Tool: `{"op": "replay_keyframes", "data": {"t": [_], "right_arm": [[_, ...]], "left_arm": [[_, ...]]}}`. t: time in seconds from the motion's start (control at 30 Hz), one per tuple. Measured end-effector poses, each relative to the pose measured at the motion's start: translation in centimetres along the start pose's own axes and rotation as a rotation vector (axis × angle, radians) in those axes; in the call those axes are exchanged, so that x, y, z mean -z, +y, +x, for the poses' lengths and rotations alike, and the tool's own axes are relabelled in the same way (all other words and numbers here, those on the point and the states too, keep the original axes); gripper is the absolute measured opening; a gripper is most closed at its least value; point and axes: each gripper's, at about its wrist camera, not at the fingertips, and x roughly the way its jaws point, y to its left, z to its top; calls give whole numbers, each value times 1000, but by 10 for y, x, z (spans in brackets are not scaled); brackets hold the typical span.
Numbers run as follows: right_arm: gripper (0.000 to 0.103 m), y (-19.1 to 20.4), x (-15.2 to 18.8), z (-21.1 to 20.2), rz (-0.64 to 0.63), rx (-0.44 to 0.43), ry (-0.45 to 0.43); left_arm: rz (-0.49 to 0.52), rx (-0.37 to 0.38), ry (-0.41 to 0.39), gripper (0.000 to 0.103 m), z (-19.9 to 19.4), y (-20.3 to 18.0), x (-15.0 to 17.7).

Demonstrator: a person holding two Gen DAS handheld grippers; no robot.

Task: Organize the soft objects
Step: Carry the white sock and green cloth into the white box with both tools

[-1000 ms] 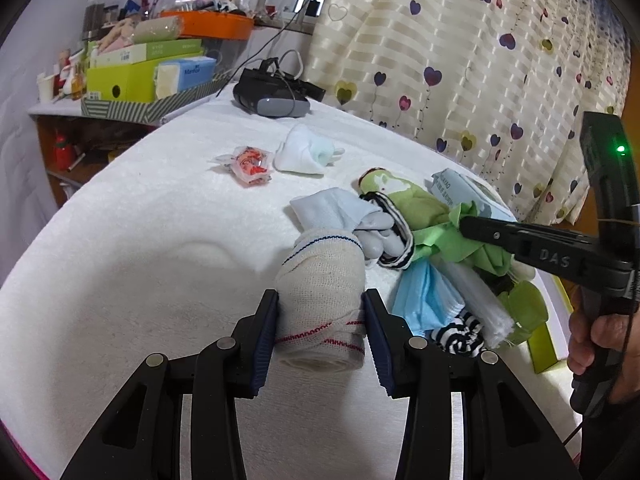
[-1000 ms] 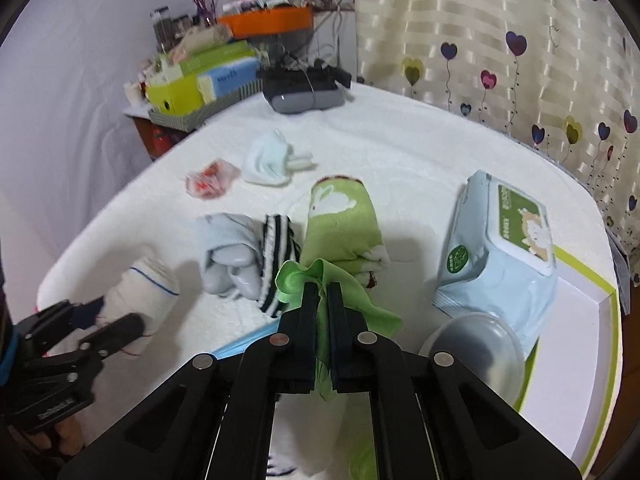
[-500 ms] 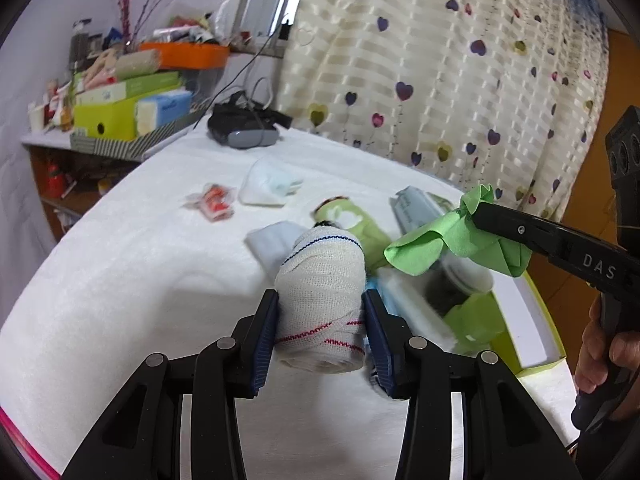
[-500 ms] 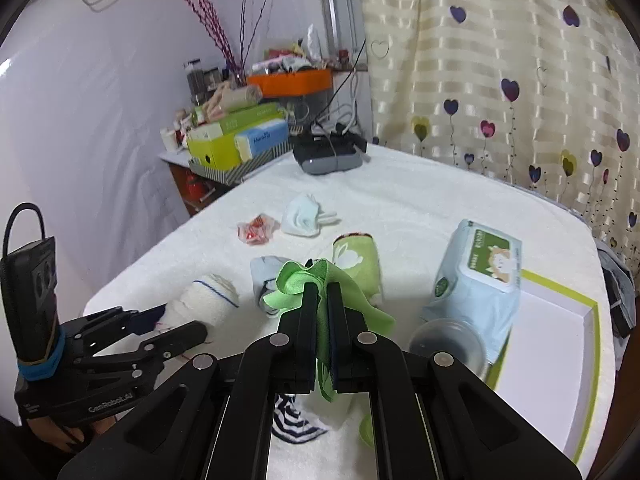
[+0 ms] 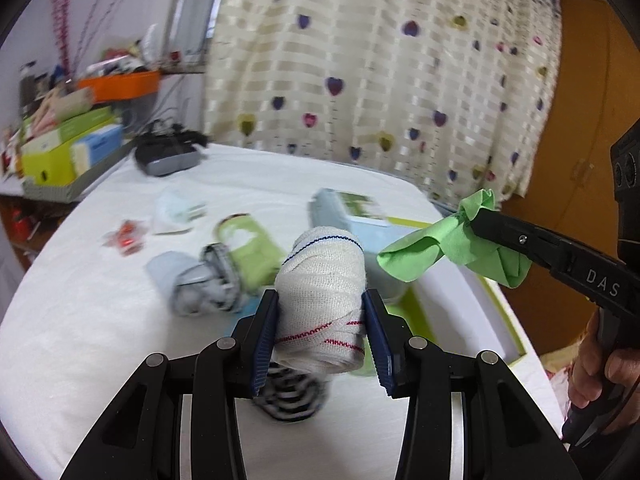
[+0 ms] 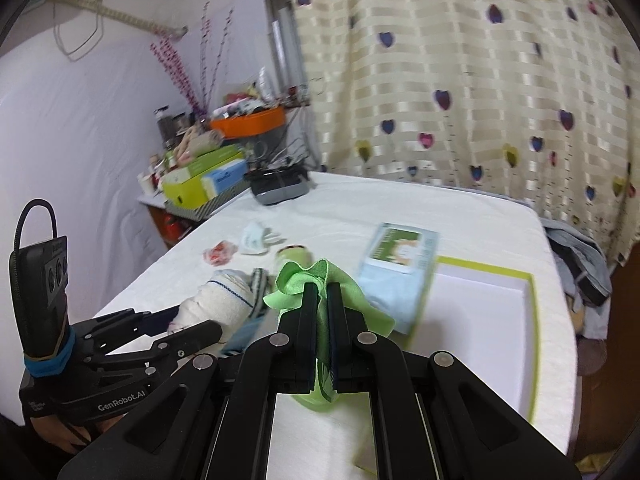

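Note:
My left gripper (image 5: pixel 324 312) is shut on a white bandage roll (image 5: pixel 324 296) with red and blue stitching, held above the white bed. The same roll (image 6: pixel 218 306) and left gripper (image 6: pixel 188 320) show at the lower left of the right wrist view. My right gripper (image 6: pixel 322 294) is shut on a bright green cloth (image 6: pixel 304 284), lifted clear of the pile; the cloth (image 5: pixel 448 250) hangs from that gripper (image 5: pixel 476 220) at the right of the left wrist view. Grey socks (image 5: pixel 196 284), a green rolled sock (image 5: pixel 248 248) and a striped sock (image 5: pixel 288 394) lie below.
A blue wet-wipe pack (image 6: pixel 400 264) leans on a white tray with a lime rim (image 6: pixel 528 320) at the bed's right. A pale sock (image 6: pixel 256 236) and red wrapper (image 6: pixel 218 254) lie farther back, near a black headset (image 6: pixel 280 188). A cluttered shelf (image 6: pixel 204 184) stands at left.
Both grippers rose and swung right, carrying the bandage roll and the green cloth up off the pile; the tray and wipe pack now lie beneath them.

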Motion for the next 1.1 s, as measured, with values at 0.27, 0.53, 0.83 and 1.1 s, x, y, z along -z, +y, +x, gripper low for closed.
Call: {"op": "replay_keyframes", "data": {"t": [0.27,0.53,0.83,1.1], "right_arm": [[5,-56,19,-23,97,67,-13],[5,-108,44,-19,187,94,23],[5,-150,73,8,256,115,112],[20,-152,78,8,237,161,138]], "left_arm": [[85,80,41,41,29,-65,-3],[140,133,115,41,66,-110,6],[155,147,196,41,105,-130,17],[162,151,257,42,127,-138,26]]}}
